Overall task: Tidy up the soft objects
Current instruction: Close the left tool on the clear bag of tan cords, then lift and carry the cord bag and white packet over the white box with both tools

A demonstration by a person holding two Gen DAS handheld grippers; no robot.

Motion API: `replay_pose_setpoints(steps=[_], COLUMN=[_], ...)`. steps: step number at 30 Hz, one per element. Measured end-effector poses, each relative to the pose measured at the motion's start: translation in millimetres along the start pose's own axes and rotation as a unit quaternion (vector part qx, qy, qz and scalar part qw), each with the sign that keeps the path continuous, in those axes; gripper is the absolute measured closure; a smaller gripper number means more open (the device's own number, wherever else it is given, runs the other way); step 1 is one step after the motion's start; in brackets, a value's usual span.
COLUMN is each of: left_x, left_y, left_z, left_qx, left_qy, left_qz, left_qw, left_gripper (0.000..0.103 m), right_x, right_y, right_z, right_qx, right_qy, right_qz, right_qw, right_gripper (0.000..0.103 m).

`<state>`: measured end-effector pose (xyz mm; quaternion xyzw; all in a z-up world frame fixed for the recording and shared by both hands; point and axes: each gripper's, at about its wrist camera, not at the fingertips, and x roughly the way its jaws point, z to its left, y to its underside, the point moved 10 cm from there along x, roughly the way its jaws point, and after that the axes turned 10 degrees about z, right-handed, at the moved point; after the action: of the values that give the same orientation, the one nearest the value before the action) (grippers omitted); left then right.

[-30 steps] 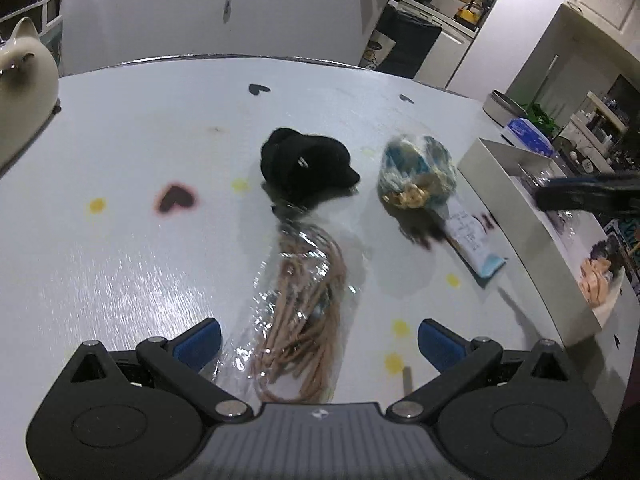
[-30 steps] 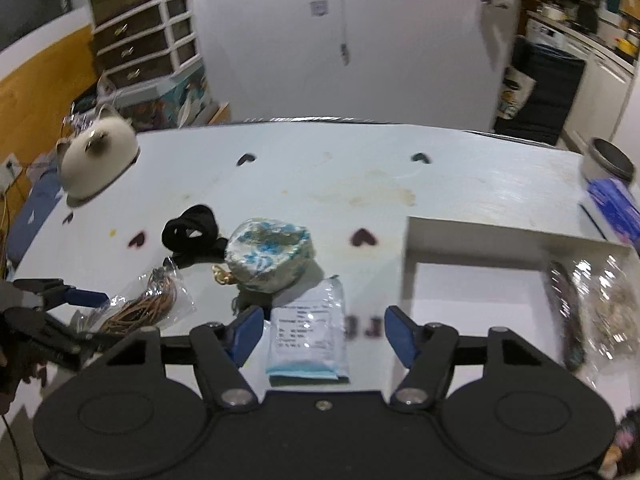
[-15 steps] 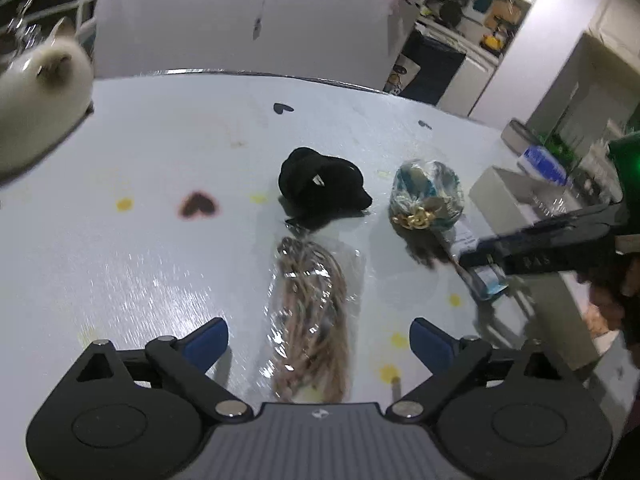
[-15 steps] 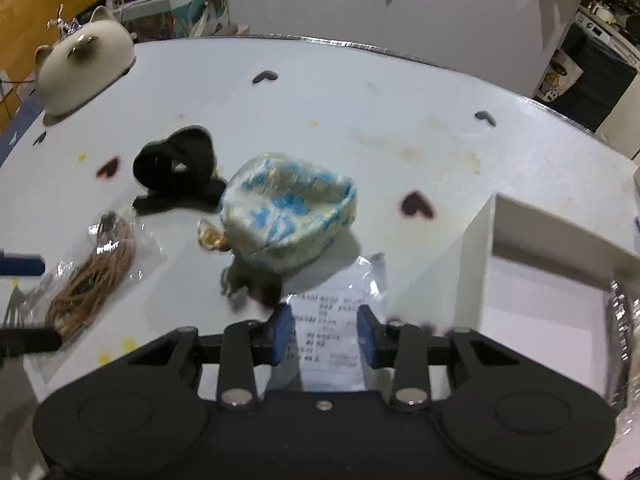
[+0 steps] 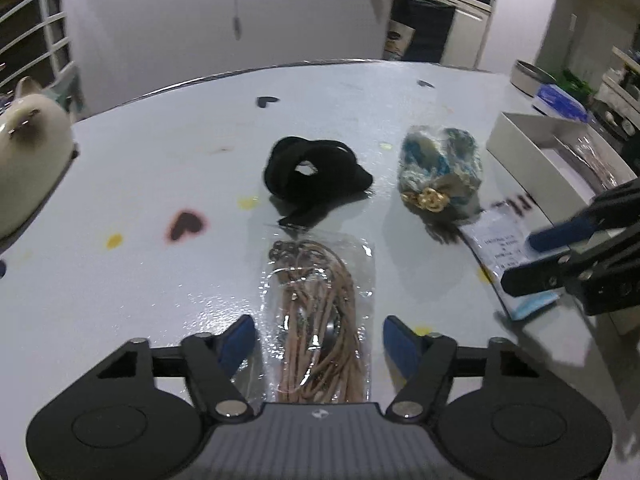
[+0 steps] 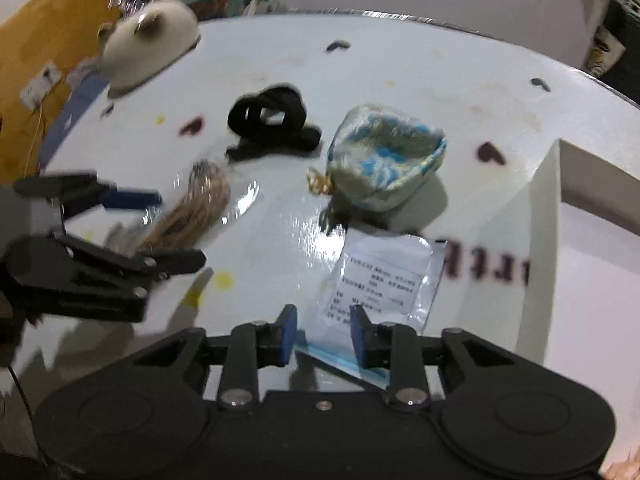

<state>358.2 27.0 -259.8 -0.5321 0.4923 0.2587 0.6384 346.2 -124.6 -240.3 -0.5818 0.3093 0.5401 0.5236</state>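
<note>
My right tongs (image 6: 323, 334), half-closed, straddle the flat sachet (image 6: 386, 280); it may slide away. My left tongs (image 5: 319, 340), wide apart, straddle the bagged cord (image 5: 320, 316) at 6 o'clock; slick plastic could slip.

White round table (image 5: 132, 288) (heart marks): black scrunchie (image 5: 312, 174), blue-patterned pouch (image 5: 440, 168), bagged cords (image 5: 320, 320), labelled packet (image 6: 384, 280), white box (image 6: 576, 264), cat figure (image 6: 148, 44).

Black grippers (image 5: 319, 340), seemingly blue pads (image 6: 289, 334)

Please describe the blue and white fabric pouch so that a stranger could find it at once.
On the white table, look left of the white box. The pouch lies between the box and a black band; only it has a gold ornament.
</note>
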Motion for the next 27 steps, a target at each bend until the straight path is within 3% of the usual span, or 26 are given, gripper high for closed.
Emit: replay_pose_setpoints(steps=[2, 3, 6, 9, 12, 15, 17, 21, 25, 27], left_x=[-2, -3, -5, -7, -7, -7, -7, -9, -15, -20], left_y=[1, 1, 4, 6, 7, 6, 6, 10, 16, 17], left_z=[1, 1, -1, -1, 0, 0, 0, -4, -8, -10], left_qx=[-0.012, -0.016, -0.021, -0.037, -0.056, -0.065, -0.07, -0.096, -0.106, -0.113], left_qy=[-0.004, -0.002, -0.001, 0.003, 0.006, 0.004, 0.005, 0.041, 0.04, 0.042], left_qz=[-0.002, -0.001, 0.002, 0.002, 0.001, 0.005, 0.008, 0.015, 0.012, 0.005], left_qw=[0.9999, 0.9999, 0.9998, 0.9993, 0.9984, 0.9979, 0.9975, 0.9945, 0.9935, 0.9927], left_gripper=[0.044, 0.045, 0.051, 0.058, 0.059, 0.059, 0.059, 0.063, 0.065, 0.066], right_x=[-6, -9, -2, 12, 23, 30, 29, 26, 18, 13], right_y=[-6, -9, -12, -14, -16, -16, -14, -12, -11, -8], right_z=[-3, -8, -19, -30, -35, -27, -20, -12, -5, 0], right_qx=[0.024, 0.044, 0.091, 0.12, 0.131, 0.099, 0.069, 0.054, 0.044, 0.04], right_qy=[0.017, 0.021, 0.015, 0.037, 0.05, 0.07, 0.078, 0.054, 0.029, 0.026], right_qz=[-0.025, -0.033, -0.013, 0.008, 0.02, 0.02, 0.012, 0.011, -0.005, -0.01], right_qw=[0.999, 0.998, 0.996, 0.992, 0.99, 0.992, 0.995, 0.997, 0.999, 0.999], right_gripper=[0.022, 0.019, 0.02, 0.02, 0.02, 0.023, 0.035, 0.044, 0.061, 0.061])
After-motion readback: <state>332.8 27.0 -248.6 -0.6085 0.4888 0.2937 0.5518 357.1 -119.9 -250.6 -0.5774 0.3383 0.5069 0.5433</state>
